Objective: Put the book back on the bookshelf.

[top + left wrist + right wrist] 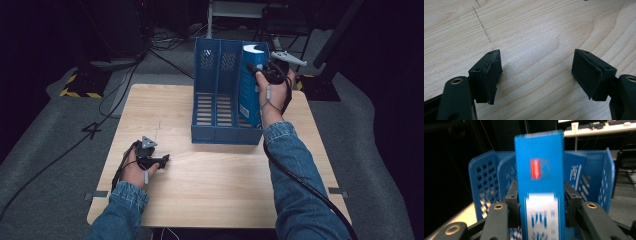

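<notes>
Clamping the book (539,185) across its spine, right gripper (540,205) holds it upright before the file rack (484,182). Looks stiff, moderately heavy, glossy; grip mid-spine. Left gripper (536,75) released over desk (536,30).

Pale wooden table (210,195) lies under the left gripper (536,72), w/ a faint pencil line (481,23) just ahead of it, to its left. Black cables (75,145) trail over grey carpet (40,150) further left. A desk (599,130) w/ a white cup (574,126) stands far beyond the right gripper (541,202), in a dark room.
</notes>
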Available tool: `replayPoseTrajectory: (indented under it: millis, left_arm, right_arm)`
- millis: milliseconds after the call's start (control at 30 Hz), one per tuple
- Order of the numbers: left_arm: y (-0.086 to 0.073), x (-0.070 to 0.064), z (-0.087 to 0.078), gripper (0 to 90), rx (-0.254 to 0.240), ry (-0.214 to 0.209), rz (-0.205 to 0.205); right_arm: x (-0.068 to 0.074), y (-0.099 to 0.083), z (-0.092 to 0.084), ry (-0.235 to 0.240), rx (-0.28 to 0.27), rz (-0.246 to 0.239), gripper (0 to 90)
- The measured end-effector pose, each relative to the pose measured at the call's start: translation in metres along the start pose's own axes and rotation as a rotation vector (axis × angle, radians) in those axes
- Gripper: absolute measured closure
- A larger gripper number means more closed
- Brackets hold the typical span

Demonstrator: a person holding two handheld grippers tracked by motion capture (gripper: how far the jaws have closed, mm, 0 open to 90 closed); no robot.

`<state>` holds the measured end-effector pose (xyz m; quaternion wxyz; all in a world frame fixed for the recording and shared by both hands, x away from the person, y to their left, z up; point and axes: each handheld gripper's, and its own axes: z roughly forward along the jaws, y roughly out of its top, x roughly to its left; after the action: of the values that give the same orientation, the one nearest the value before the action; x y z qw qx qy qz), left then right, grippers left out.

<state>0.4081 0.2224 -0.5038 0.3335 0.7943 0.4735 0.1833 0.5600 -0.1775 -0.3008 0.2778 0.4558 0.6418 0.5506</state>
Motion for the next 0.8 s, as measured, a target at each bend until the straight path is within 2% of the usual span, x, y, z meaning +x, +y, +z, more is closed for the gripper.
replayPoseTrajectory:
  millis: [67,133,200,233,367,467,500,533,600,667,800]
  left_arm:
    - [0.000,0.000,0.000,24.9,0.000,0.000,0.000]
    - [0.000,0.000,0.000,24.9,-0.001,0.000,0.001]
    - [0.000,0.000,0.000,24.9,0.001,-0.001,0.001]
    - [0.000,0.000,0.000,24.9,-0.001,0.000,0.001]
    - [0.000,0.000,0.000,24.9,0.002,-0.001,0.003]
    - [0.000,0.000,0.000,25.0,0.001,-0.002,0.002]
    - [0.000,0.000,0.000,25.0,0.001,-0.002,0.002]
    - [0.000,0.000,0.000,25.0,0.001,-0.001,0.002]
    - [0.000,-0.001,0.000,25.1,-0.003,0.002,0.001]
    - [0.000,-0.001,0.000,25.0,-0.003,0.003,0.002]
    - [-0.001,-0.001,0.000,25.1,-0.003,0.002,0.004]
  right_arm:
    - [0.001,-0.007,0.003,-0.018,0.031,-0.014,58.5]
    - [-0.001,-0.019,0.007,-0.053,0.087,-0.039,58.4]
    - [-0.002,-0.024,0.008,-0.051,0.101,-0.026,58.4]
    - [-0.003,-0.027,0.006,-0.039,0.079,-0.021,58.4]
    - [0.005,-0.032,-0.003,-0.063,0.127,-0.087,57.6]
    - [0.010,-0.033,-0.012,-0.060,0.183,-0.103,55.4]
    - [0.012,-0.033,-0.015,-0.063,0.217,-0.124,53.4]
    - [0.012,-0.033,-0.015,-0.063,0.217,-0.124,53.4]
    - [0.017,-0.031,-0.017,-0.071,0.283,-0.140,51.1]
    - [0.020,-0.028,-0.018,-0.080,0.296,-0.144,50.4]
    - [0.018,-0.017,-0.009,-0.087,0.348,-0.105,47.8]
